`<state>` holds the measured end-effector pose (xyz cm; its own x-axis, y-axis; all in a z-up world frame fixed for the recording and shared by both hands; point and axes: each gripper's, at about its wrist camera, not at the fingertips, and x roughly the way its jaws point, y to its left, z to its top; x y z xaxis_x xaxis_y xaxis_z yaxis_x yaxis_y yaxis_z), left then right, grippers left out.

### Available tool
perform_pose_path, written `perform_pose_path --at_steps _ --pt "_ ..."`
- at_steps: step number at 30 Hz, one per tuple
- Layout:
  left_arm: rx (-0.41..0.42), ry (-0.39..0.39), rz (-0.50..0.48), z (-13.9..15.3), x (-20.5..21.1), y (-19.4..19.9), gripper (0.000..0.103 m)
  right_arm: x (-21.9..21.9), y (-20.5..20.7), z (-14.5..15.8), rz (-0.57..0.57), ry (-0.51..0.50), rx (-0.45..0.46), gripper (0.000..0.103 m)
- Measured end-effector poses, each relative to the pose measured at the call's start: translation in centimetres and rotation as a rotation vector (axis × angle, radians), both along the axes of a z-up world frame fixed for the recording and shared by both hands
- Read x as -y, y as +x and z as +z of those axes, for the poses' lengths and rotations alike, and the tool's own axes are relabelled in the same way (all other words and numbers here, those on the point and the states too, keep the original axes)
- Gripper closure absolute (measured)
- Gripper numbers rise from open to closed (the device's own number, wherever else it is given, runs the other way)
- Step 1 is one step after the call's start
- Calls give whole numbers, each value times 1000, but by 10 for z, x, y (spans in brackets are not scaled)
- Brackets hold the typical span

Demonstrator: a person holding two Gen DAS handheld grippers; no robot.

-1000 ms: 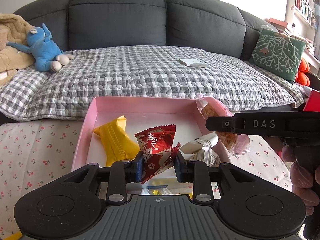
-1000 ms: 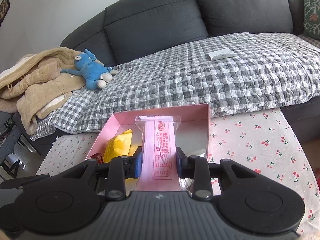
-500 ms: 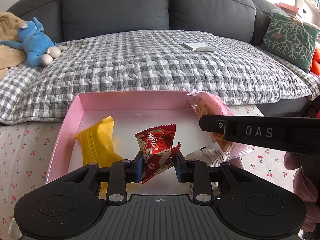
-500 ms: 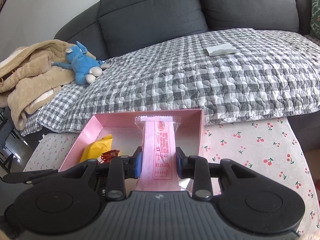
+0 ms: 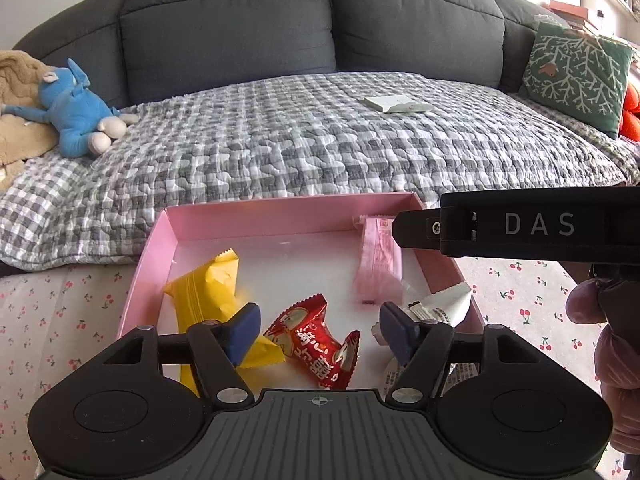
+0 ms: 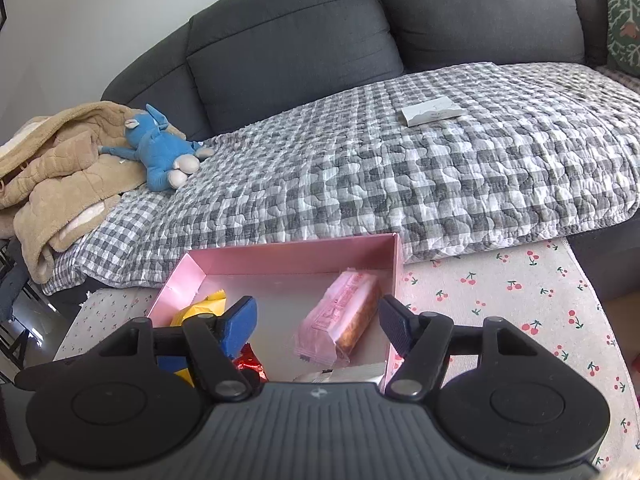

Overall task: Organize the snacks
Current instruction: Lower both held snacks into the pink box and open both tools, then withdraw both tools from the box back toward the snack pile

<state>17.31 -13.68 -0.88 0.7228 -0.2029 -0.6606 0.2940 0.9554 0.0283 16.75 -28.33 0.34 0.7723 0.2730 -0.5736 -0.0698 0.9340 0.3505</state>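
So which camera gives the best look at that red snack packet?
The left wrist view: the red packet lies whole in the pink box, just beyond the left gripper's opening jaws. The right wrist view shows only a red corner behind a gripper finger.

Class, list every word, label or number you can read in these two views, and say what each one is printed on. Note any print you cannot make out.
"DAS": white capitals on the side of the right claw's black body.
Red snack packet: large white characters, not legible to me.
Pink snack packet: fine red print, too blurred to read.
White snack packet: small dark print, too small to read.
White box on the sofa quilt: faint marks, unreadable.
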Motion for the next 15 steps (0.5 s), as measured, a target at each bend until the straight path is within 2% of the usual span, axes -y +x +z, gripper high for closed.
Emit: perform_pose_path --at_steps 5,15 --pt "9 -8 -24 12 -8 -10 25 -6 -10 9 -4 -32 -8 29" --pt "22 -42 -30 33 -36 -44 16 -19 -48 34 -6 -93 23 17"
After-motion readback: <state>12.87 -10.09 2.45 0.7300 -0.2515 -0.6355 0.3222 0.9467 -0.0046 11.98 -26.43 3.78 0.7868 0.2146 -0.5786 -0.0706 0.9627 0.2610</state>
